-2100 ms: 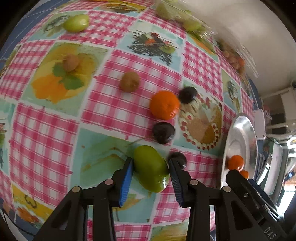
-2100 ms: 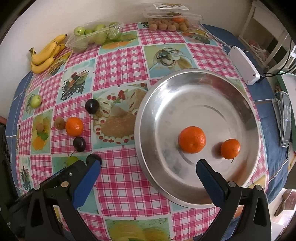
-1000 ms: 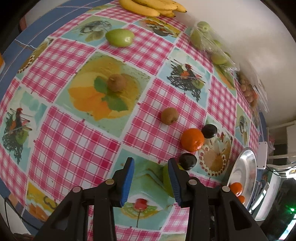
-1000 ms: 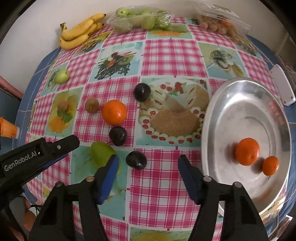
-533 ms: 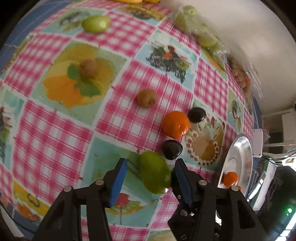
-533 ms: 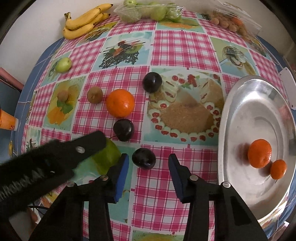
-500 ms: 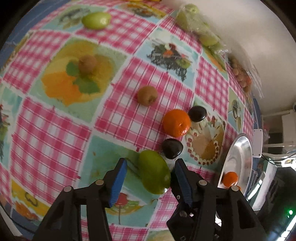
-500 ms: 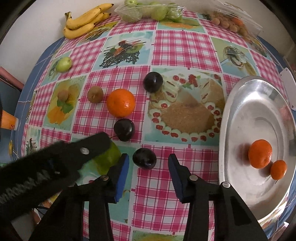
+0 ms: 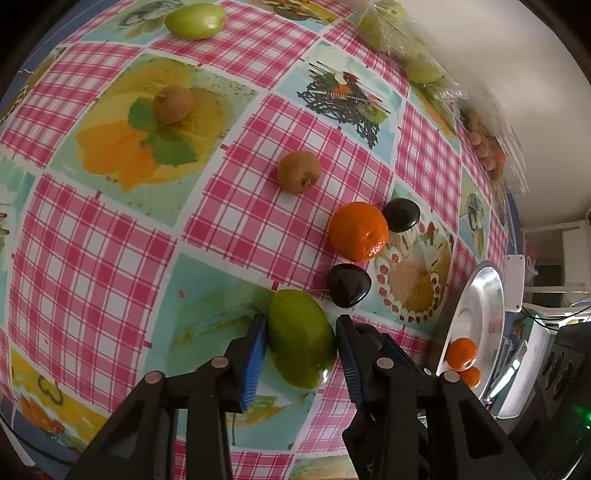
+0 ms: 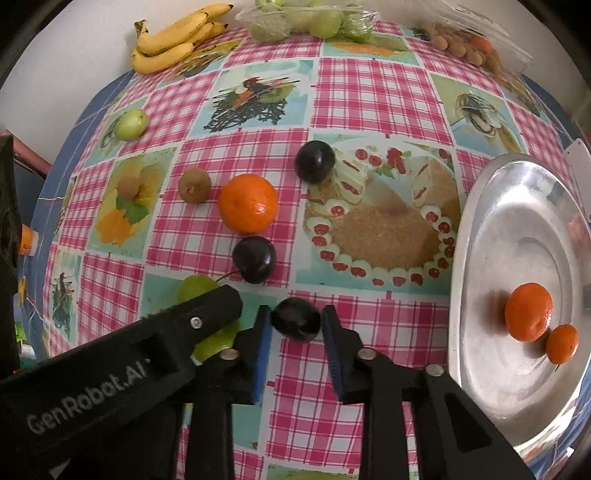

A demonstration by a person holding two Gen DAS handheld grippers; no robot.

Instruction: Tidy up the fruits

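Observation:
My left gripper (image 9: 300, 349) is shut on a green mango (image 9: 301, 347) lying on the checked tablecloth; its black body also crosses the right wrist view over the mango (image 10: 197, 288). My right gripper (image 10: 295, 328) is shut on a dark plum (image 10: 295, 319) just right of the mango. Another plum (image 10: 255, 259) lies just behind, an orange (image 10: 247, 207) beyond it, and a third plum (image 10: 314, 161) farther back. A silver bowl (image 10: 524, 206) at the right holds two oranges (image 10: 529, 311).
Two kiwis (image 10: 194, 184) and a green fruit (image 10: 130, 123) lie at the left. Bananas (image 10: 177, 35), a bag of green fruit (image 10: 306, 16) and a tray of small brown fruit (image 10: 465, 42) line the far edge by the wall.
Both grippers have moved forward and down and have closed, the left onto the mango, the right onto the near plum.

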